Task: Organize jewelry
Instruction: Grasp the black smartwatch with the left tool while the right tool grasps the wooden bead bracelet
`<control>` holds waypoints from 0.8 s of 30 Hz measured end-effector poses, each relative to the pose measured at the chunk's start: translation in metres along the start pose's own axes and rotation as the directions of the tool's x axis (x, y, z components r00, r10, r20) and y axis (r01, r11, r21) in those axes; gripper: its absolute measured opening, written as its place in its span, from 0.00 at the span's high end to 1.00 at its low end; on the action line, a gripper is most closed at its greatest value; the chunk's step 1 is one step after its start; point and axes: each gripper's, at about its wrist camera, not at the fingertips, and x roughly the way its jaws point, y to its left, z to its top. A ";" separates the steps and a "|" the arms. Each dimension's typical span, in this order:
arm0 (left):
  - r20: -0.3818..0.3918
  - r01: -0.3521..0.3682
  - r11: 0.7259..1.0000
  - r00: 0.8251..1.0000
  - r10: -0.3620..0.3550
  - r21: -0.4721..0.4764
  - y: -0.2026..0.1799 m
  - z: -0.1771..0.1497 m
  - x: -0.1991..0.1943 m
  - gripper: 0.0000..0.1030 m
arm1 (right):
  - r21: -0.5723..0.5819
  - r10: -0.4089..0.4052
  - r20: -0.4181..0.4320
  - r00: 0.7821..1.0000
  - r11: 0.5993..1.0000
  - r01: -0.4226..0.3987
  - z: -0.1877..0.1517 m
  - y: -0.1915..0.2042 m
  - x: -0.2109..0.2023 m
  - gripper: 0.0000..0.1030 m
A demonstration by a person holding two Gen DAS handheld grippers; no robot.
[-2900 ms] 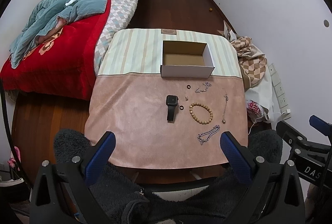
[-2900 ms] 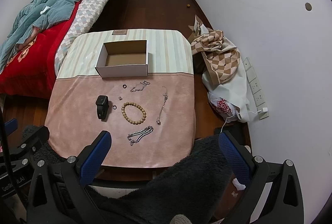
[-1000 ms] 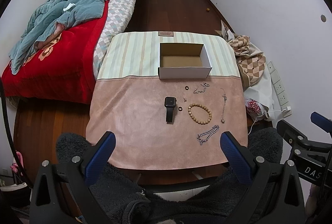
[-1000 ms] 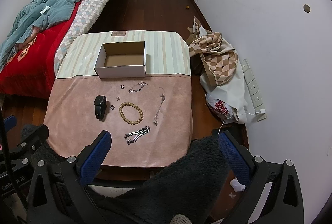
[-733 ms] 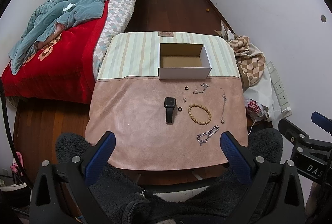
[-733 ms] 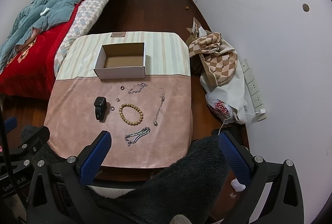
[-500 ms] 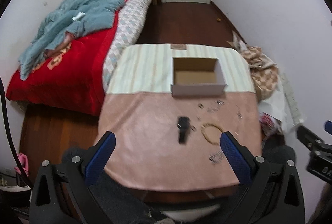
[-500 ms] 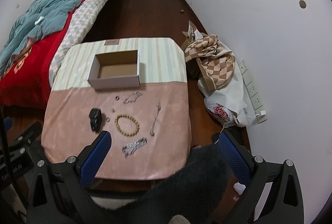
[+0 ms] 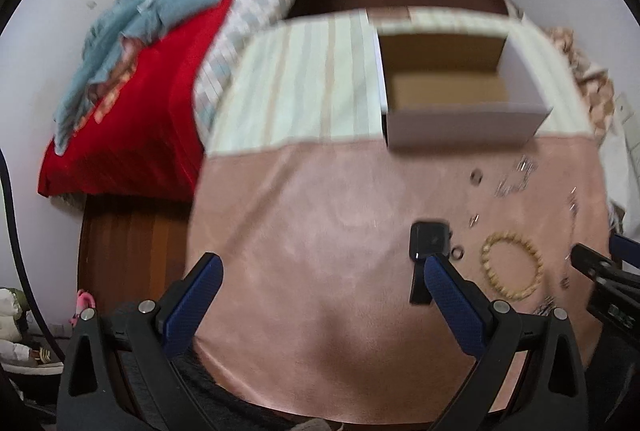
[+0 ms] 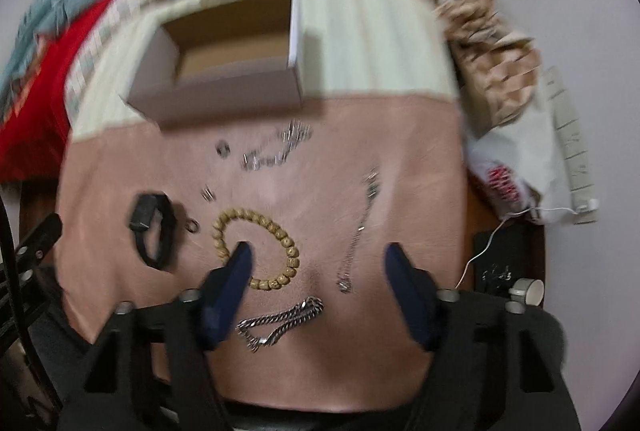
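Left gripper: fingers spread wide, holding nothing, above the pink bench.
Right gripper: fingers partly parted, empty, poised over the jewelry.
Bead bracelet: lies beside the left finger; likely light, stiff beads on a cord, so pinch across one side of the ring.
Chunky chain: nearest the camera; limp and slippery, best gripped at its bunched middle.
Watch: left of the beads.
Box: open, empty, at the far side.

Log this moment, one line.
left gripper open, empty | right gripper open above bead bracelet | box empty
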 end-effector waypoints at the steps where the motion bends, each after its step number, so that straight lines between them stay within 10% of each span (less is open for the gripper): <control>1: -0.018 0.004 1.000 1.000 -0.004 0.005 -0.003 -0.001 0.007 0.00 | -0.012 0.007 -0.028 1.000 1.000 -0.007 0.000 0.004 0.018 0.45; 8: -0.118 0.076 0.997 0.990 -0.072 0.025 -0.014 -0.012 0.041 0.01 | -0.072 0.020 -0.093 0.996 0.997 -0.026 -0.005 0.022 0.077 0.60; 12: -0.132 0.144 0.989 0.982 -0.137 0.040 -0.025 -0.012 0.049 0.01 | -0.072 0.023 -0.057 0.998 0.997 -0.027 -0.008 0.024 0.092 0.90; 18: -0.126 0.184 0.979 0.977 -0.173 0.087 -0.050 -0.008 0.059 0.03 | -0.001 0.041 -0.057 0.998 0.999 -0.041 -0.017 0.003 0.109 0.91; 24: -0.170 0.211 0.971 0.967 -0.191 0.109 -0.066 -0.002 0.081 0.72 | -0.003 0.039 -0.067 0.997 0.999 -0.039 -0.023 -0.006 0.106 0.91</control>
